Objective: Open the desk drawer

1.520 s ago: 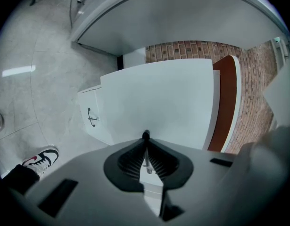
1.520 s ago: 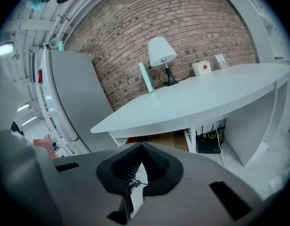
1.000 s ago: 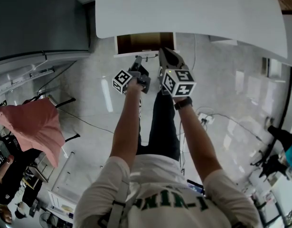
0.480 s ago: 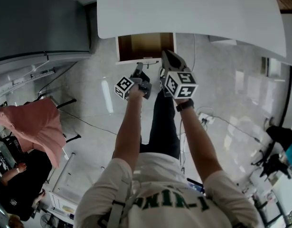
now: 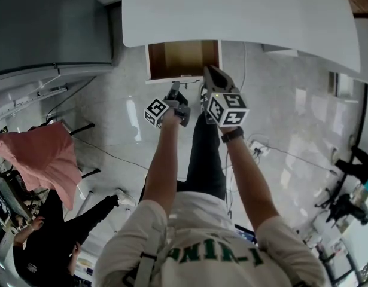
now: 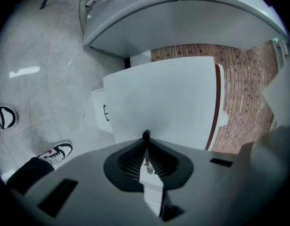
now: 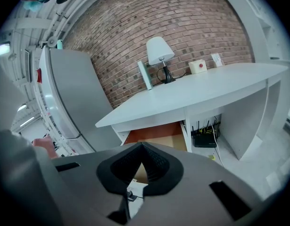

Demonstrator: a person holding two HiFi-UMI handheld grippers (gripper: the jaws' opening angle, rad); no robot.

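L claw grips the small handle of the white brown-floored desk drawer, dead ahead. R claw closed, empty. I'd pull straight back.

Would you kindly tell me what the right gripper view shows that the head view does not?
Only the right gripper view: a white table lamp, a white box with a red button and a black router. Only the head view: the person's black wristwatch and white shirt with green lettering. Both: the white desk top and its open brown-floored drawer.
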